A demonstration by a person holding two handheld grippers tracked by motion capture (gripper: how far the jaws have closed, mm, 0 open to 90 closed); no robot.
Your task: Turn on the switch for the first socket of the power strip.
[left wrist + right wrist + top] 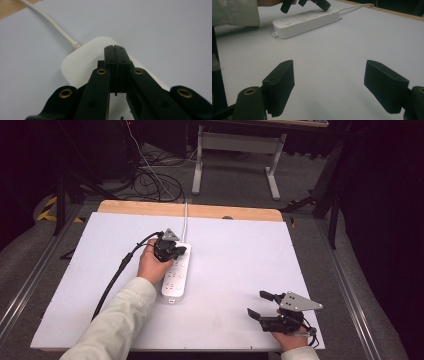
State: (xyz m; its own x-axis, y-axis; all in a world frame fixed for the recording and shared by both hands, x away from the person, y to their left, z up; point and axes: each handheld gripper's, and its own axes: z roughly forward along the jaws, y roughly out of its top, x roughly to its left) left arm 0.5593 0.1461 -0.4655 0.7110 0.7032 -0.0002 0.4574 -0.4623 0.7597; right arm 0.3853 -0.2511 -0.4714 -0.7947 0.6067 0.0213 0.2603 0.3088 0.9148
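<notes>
Counting one power strip (177,272), two tongs: left tongs (176,251), right tongs (256,304).

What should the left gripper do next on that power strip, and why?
Probably press straight down. The left gripper has its jaws closed together, tips over the cord end of the white power strip, maybe at a switch. The right gripper waits open, well apart.

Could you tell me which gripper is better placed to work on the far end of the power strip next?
The left. The left gripper, jaws shut, is already over the far end of the power strip, near its cable. The right gripper is open, well off near the table's front edge.
</notes>
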